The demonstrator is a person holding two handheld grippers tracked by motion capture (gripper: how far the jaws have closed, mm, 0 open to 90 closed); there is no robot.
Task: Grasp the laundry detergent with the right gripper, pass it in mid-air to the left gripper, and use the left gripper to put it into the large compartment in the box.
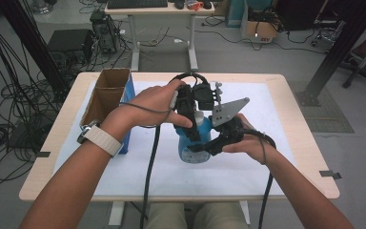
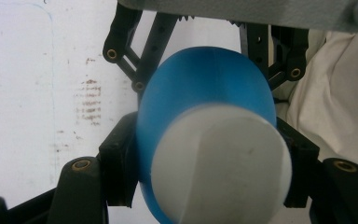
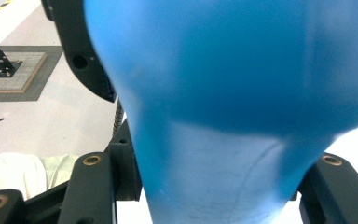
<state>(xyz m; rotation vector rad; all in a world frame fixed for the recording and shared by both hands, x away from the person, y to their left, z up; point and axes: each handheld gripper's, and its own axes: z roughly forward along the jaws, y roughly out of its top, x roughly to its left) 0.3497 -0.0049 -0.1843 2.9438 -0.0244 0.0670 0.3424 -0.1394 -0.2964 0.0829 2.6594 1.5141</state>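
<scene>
- Blue bottle (image 1: 194,143) stood mid-bench (image 1: 276,181), right of the cardboard box (image 1: 106,95).
- Left tool (image 1: 194,125) clamped near its white cap (image 2: 221,163).
- Right tool (image 1: 208,145) apparently clamped on its body.

High cam overhead; tong-cams close-up

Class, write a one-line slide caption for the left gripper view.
Left claw clamps a blue bottle near its white cap, above a white mat.
</scene>
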